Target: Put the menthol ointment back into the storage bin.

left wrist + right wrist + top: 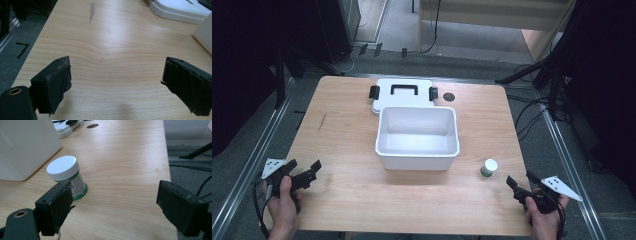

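1. The right gripper [522,184] is hovering at the near right corner of the table [357,195] with its jaws standing wide apart and nothing between them. In the right gripper view, both black jaws are rising from the bottom edge with bare wood in the gap.

2. The jar [488,168], a small white-capped container with a green base, is standing upright just ahead of the right gripper and slightly toward the table's middle. In the right gripper view the jar [68,177] is sitting behind the left-hand jaw, off the gap's centre line.

3. The jar's long axis is pointing straight up, so a level side grasp appears suitable once the gap is shifted over it.

4. The left gripper [305,172] is resting at the near left corner, jaws likewise wide apart and holding nothing; it is lying well apart from the jar.

5. The open white bin [417,156] is standing at the table's middle, near the jar, with its lid [402,90] lying behind it.
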